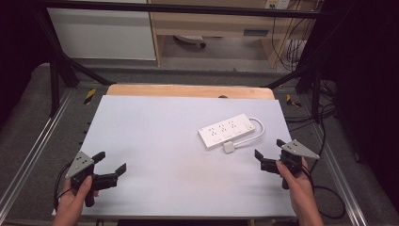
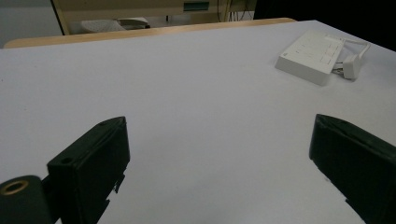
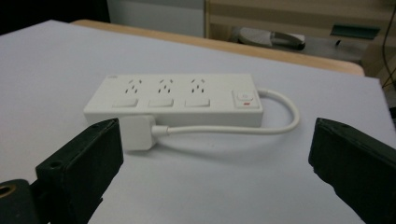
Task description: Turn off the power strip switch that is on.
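Two hand-held grippers over a white bench. Left hand-held gripper at the near left corner, jaws wide apart, nothing between them, well apart from the power strip. Right hand-held gripper at the near right edge, jaws likewise wide and empty, pointed toward the strip and near it. Power strip flat on the bench, right of centre, three sockets and a switch facing up. White cable looped from the switch end back along the near side, ending in a plug on the bench just beside the strip.
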`<state>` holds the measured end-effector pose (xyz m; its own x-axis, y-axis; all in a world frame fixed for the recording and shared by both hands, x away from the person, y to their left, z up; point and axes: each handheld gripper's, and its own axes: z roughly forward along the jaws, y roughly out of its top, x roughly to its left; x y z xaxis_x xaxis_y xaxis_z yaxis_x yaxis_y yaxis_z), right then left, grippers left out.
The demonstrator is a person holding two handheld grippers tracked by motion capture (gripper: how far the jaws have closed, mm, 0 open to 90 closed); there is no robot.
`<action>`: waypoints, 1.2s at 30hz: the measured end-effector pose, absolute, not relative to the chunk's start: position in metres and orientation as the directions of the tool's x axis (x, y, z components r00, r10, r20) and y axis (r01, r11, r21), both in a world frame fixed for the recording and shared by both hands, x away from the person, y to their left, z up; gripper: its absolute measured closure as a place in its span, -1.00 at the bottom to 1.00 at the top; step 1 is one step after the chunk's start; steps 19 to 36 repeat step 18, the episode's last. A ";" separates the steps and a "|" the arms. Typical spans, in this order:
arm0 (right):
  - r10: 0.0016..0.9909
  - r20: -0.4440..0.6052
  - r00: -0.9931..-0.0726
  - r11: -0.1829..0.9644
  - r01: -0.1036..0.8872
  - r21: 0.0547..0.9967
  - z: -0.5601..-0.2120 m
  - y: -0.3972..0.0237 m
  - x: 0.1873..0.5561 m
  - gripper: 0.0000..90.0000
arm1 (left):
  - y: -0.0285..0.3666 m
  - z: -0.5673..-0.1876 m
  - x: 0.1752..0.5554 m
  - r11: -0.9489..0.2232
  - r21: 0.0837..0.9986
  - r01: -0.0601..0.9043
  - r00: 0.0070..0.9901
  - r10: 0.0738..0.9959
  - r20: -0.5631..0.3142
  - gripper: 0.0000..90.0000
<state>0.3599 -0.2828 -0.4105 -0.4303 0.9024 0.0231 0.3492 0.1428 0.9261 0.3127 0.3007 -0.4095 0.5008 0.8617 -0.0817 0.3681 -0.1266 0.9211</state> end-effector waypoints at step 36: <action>0.865 -0.017 -0.502 0.285 0.462 0.840 -0.449 -0.252 0.377 -0.88 | 0.300 -0.410 0.313 -0.133 0.920 0.370 0.502 0.861 -0.078 -0.89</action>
